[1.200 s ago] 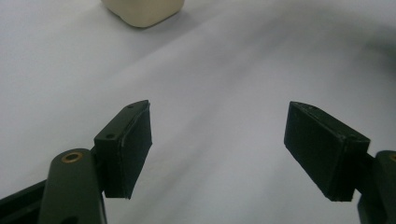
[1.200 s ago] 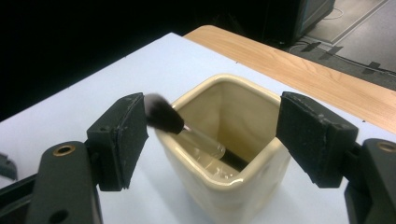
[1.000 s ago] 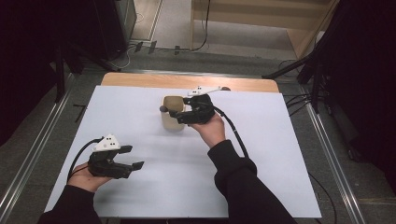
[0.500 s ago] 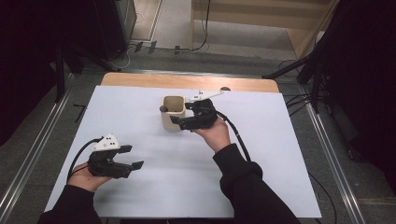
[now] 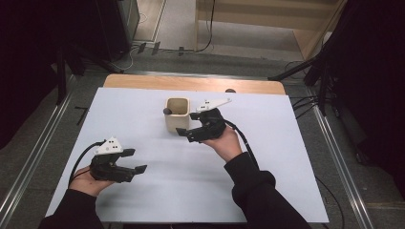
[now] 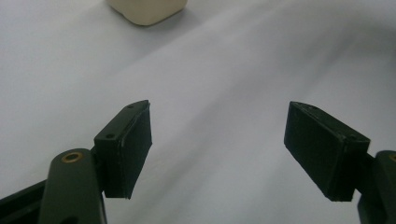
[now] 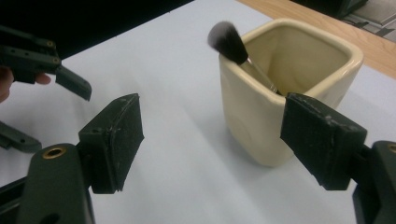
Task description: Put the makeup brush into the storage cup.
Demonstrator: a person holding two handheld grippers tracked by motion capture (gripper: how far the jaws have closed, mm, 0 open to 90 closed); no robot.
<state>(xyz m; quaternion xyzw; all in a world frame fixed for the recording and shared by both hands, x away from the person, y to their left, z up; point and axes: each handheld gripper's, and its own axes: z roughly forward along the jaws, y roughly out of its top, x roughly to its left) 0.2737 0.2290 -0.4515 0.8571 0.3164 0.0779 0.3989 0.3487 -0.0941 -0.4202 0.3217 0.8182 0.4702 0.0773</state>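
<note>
Right gripper [image 5: 184,132] in my hand sits with jaws spread wide and nothing between them, just beside the cream cup [image 5: 177,114], which stands upright right ahead of my jaw tips. Makeup brush [image 7: 228,42] already stands inside that cup, bristle head leaning out over the rim on the side toward my other hand. So the drop-in looks done; what's left, I'd say, is only backing away. Left gripper [image 5: 137,161], well off toward me, rests on the white table cover [image 5: 286,157], jaws apart, holding nothing. Versus a second ago: my right gripper then sat over the cup, hiding part of it; now it's clear of it, pulled back toward me.
</note>
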